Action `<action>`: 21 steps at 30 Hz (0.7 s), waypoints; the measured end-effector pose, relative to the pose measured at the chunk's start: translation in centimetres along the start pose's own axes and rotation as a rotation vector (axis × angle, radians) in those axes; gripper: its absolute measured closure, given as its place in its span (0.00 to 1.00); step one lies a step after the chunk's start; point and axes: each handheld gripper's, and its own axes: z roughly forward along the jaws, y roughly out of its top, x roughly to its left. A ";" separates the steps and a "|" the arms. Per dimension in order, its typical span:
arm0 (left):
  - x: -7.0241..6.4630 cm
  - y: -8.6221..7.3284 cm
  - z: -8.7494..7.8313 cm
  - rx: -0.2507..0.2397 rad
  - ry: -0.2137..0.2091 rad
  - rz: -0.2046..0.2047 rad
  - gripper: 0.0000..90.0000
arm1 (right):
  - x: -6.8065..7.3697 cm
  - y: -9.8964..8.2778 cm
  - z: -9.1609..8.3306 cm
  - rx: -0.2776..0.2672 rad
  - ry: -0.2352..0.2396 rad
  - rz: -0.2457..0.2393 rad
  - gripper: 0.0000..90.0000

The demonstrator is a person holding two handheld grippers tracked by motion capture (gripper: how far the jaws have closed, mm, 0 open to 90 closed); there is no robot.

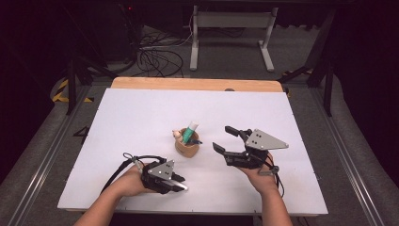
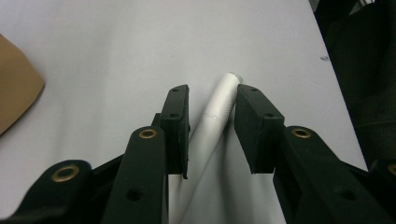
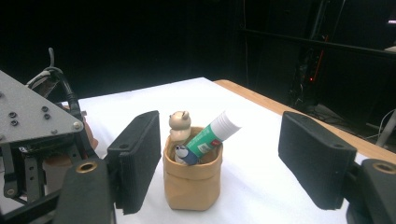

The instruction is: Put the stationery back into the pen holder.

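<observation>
Closest to the lens, in the left gripper view, sit two chunky black jaws with brass-ringed holes, and a smooth white pen (image 2: pixel 212 126) lies flat on the table between them. Its matte barrel has a thin seam partway along and a pale greenish tip. The pads look right beside the barrel on both sides, but I can't tell if they're actually squeezing it, so I'd call it straddled, not clamped.

From the high view, the left gripper (image 1: pixel 181 184) is down low near the front edge of the white table (image 1: pixel 141 113), held in the person's left hand (image 1: pixel 129 183), with the pen poking out past its grey three-cornered plate.

The container is a small tan pouch-style cup (image 3: pixel 191 182), soft and crinkly like kraft paper with a rolled rim, standing upright near the table's middle. Inside it: a green-and-white glue stick (image 3: pixel 212 134) leaning to one side, a blue-and-white pen tip (image 3: pixel 185 155), and a little beige bear figure (image 3: pixel 179 123) sticking up at the rim.

The right gripper (image 1: pixel 223 139) hovers just right of the cup, jaws spread wide with nothing between the pads, framing the cup in the right gripper view without touching it.
</observation>
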 end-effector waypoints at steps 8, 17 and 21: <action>-0.2 0.2 0.0 0.012 0.010 0.011 0.77 | 0.0 0.0 0.0 -0.001 0.001 -0.001 0.34; -0.4 0.4 0.0 0.034 0.021 0.020 0.86 | 0.1 0.0 0.1 0.004 0.007 -0.005 0.34; -0.5 0.6 0.0 0.040 0.032 0.036 0.87 | 0.1 0.0 0.1 0.007 0.009 -0.008 0.34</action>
